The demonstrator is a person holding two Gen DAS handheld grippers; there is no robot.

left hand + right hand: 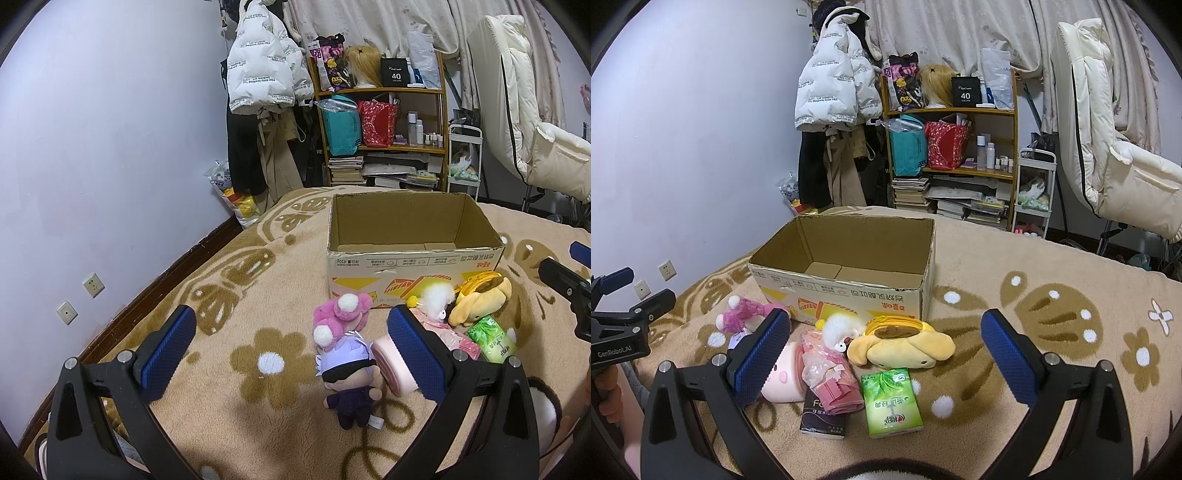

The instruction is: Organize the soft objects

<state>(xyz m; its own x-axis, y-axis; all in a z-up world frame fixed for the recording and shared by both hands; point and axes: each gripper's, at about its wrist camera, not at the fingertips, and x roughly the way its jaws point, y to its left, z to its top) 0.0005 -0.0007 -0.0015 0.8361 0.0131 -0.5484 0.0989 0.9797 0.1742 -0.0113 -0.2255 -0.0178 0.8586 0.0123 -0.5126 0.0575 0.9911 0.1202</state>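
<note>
An open, empty cardboard box (413, 258) (849, 291) stands on the bed. In front of it lie soft toys: a pink plush with white pompoms (341, 314) (738, 314), a lilac-haired doll in dark clothes (349, 380), a yellow dog plush (480, 295) (905, 343), a white fluffy toy (437, 299) (842, 330), a pink round item (393, 369) (783, 373), a pink wrapped packet (831, 373) and a green tissue pack (489, 339) (892, 402). My left gripper (291, 350) hovers open over the doll. My right gripper (884, 358) hovers open above the pile.
A beige flower-patterned blanket (240, 369) covers the bed. A dark small box (822, 421) lies by the tissue pack. Behind the bed stand a cluttered shelf (384, 122), hanging coats (258, 74) and a white reclined chair (1108, 147). A wall (92, 147) runs along the left.
</note>
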